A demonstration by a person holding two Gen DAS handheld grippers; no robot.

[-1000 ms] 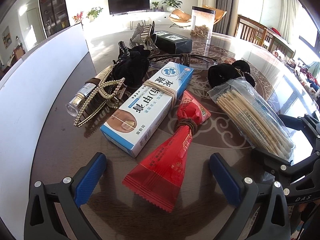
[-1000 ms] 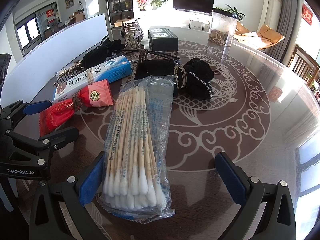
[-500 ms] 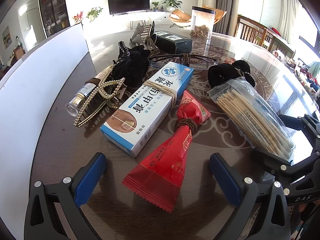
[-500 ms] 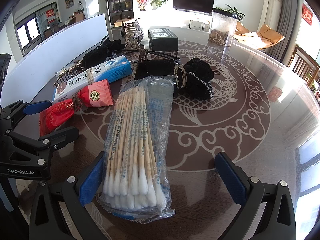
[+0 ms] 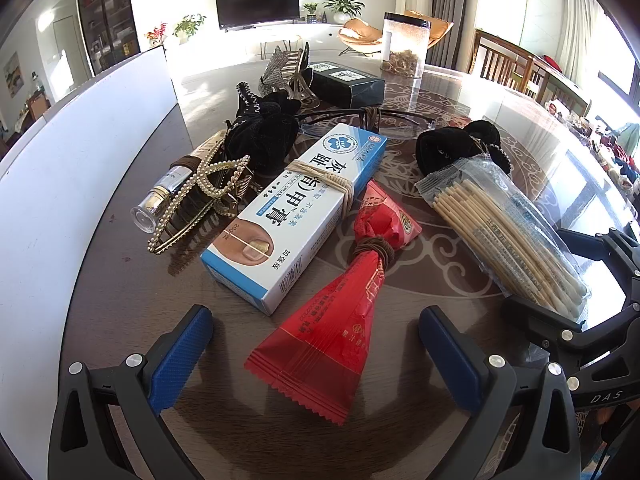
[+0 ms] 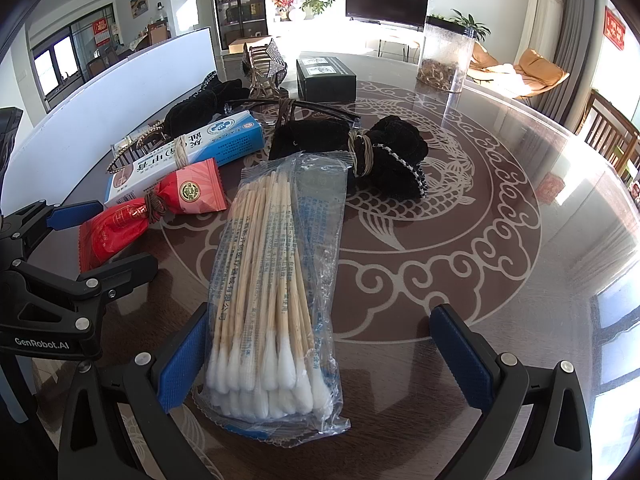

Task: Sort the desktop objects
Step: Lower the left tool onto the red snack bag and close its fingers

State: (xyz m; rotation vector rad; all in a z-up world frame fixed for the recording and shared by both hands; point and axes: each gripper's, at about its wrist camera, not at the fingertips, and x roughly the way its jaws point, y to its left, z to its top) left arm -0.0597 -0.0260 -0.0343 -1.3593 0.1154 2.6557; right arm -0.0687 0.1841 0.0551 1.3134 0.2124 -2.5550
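A red snack packet tied with a brown band lies on the dark table, its near end between my open left gripper fingers. A blue-white medicine box with a string band lies left of it. A clear bag of cotton swabs lies with its near end between the fingers of my open right gripper; it also shows in the left wrist view. A pearl hair clip, a small bottle and black velvet pouches lie further back.
A white board stands along the table's left side. A black box, a metal hair claw, glasses and a clear jar sit at the back. Chairs stand at the right.
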